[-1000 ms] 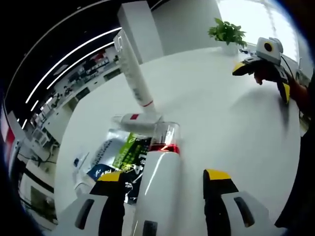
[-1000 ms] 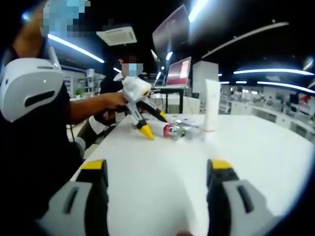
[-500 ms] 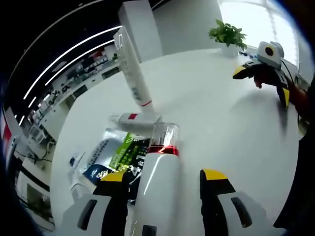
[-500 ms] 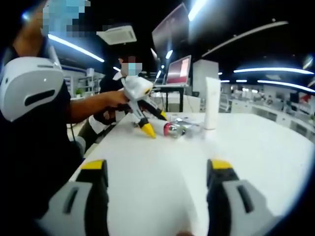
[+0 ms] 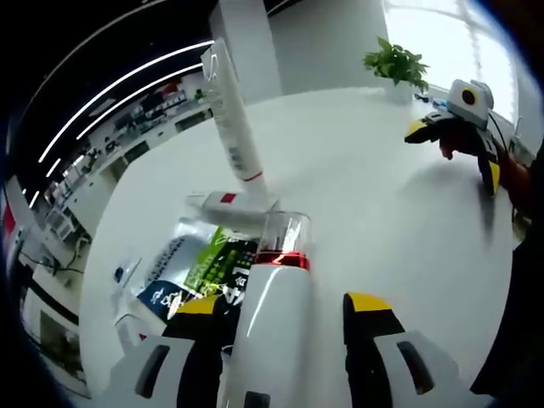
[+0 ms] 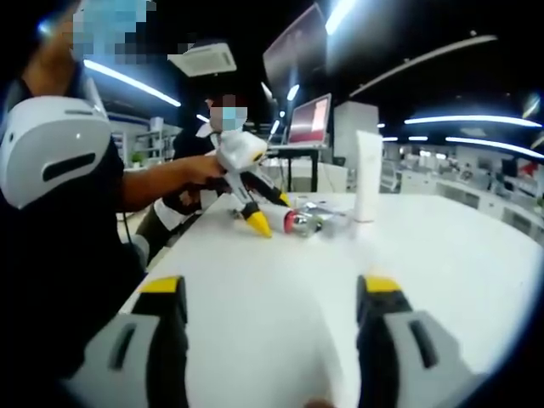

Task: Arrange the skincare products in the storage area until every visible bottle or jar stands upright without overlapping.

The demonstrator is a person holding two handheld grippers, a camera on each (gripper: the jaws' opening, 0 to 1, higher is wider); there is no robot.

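A white bottle [image 5: 272,331] with a red band and a clear cap lies between the jaws of my left gripper [image 5: 285,304], which is shut on it. Its cap [image 6: 296,223] points along the white table [image 6: 280,280] beside my left gripper [image 6: 269,212]. Just beyond the cap a tall white tube [image 5: 234,119] stands upright on its cap, also seen as the tall white tube [image 6: 367,183]. A small white tube [image 5: 225,208] with a red label lies flat at its foot. My right gripper [image 6: 272,289] is open over bare table, and appears far right as my right gripper [image 5: 455,153].
Flat printed sachets [image 5: 200,268], green, blue and silver, lie left of the bottle near the table's edge. A potted plant [image 5: 395,64] stands at the far side. A person's arm [image 6: 161,183] holds the left gripper. Monitors [image 6: 310,123] stand behind the table.
The left view has shifted a little, so the sachets and tubes sit slightly differently. My left jaws have drawn a bit closer around the bottle. The right gripper has stayed put.
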